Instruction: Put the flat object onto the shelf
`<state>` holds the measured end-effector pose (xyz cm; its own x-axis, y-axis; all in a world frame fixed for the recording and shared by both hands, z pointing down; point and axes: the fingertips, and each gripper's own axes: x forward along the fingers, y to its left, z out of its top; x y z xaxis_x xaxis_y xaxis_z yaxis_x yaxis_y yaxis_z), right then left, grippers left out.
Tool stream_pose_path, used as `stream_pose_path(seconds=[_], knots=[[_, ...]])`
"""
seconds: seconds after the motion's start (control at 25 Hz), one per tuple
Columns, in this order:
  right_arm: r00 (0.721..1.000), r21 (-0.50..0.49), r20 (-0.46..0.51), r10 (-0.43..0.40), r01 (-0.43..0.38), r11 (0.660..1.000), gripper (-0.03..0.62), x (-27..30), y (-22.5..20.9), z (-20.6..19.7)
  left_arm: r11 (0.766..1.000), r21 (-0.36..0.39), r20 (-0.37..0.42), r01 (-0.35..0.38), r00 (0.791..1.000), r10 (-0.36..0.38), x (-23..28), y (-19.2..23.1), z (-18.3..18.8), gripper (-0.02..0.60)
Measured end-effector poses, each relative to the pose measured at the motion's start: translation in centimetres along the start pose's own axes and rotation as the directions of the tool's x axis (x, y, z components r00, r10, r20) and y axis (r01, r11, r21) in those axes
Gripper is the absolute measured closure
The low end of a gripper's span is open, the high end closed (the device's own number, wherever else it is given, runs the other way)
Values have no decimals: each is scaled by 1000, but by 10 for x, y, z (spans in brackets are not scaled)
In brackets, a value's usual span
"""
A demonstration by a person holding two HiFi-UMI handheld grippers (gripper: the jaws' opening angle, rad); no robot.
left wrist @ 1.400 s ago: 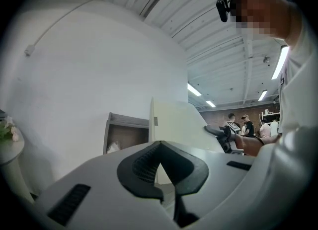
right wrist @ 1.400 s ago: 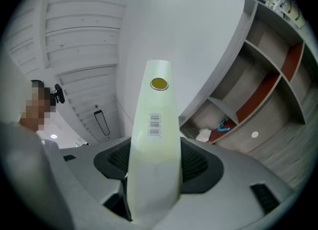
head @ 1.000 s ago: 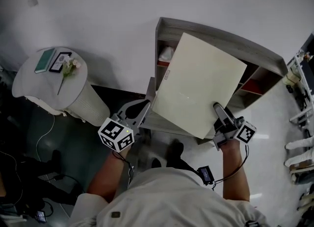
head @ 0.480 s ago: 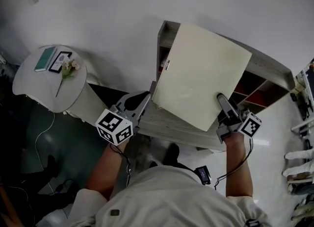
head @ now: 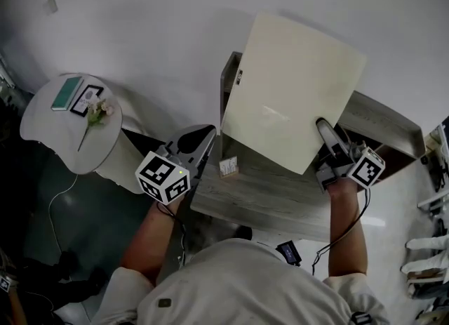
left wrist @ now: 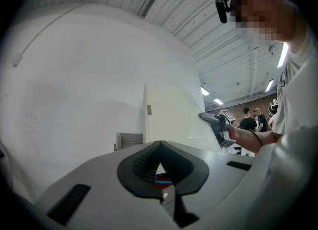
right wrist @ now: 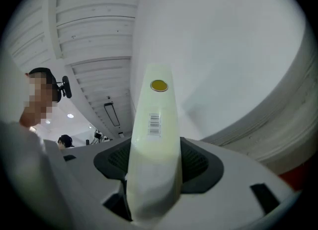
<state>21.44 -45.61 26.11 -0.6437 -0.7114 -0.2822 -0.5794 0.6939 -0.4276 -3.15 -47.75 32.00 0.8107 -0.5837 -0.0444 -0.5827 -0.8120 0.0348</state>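
The flat object is a large cream board (head: 291,92), held tilted above the grey wooden shelf (head: 280,197), whose top lies under it. My right gripper (head: 324,128) is shut on the board's lower right corner. In the right gripper view the board (right wrist: 154,124) runs edge-on between the jaws and carries a barcode label and a yellow sticker. My left gripper (head: 205,136) hovers just left of the board's lower left edge, apart from it, jaws shut on nothing. From the left gripper view the board (left wrist: 169,117) stands ahead against the white wall.
A small white card (head: 228,167) stands on the shelf top near the left gripper. A round white side table (head: 52,123) at the left carries a book, a framed picture and a flower. The white wall is close behind the shelf.
The board has risen with the right gripper from in front of the shelf's compartments to above its top, toward the wall. The left gripper rose alongside.
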Motion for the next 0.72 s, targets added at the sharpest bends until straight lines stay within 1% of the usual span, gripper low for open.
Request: stream_pose_path(seconds=[0.12,0.36,0.48,0.6,0.72], knots=[[1000,-39,9,26,-25,999,309,16,-10,23,1000,15,6,-15,1000,15,15,8,6,566],[999,-152,12,51,-48,987,309,22,-10,36,997,59,29,-40,999,38,18,6,0,566],[1000,-174,6,21,-19,985,309,38,-33,48,997,58,19,-58,998,57,31,18,4,566],[998,-221,-11,54,-55,974,309,62,-44,56,996,56,6,-72,997,72,45,28,6,566],[999,-242,-15,48,-50,969,309,72,-54,57,995,59,4,-76,997,76,51,29,7,566]])
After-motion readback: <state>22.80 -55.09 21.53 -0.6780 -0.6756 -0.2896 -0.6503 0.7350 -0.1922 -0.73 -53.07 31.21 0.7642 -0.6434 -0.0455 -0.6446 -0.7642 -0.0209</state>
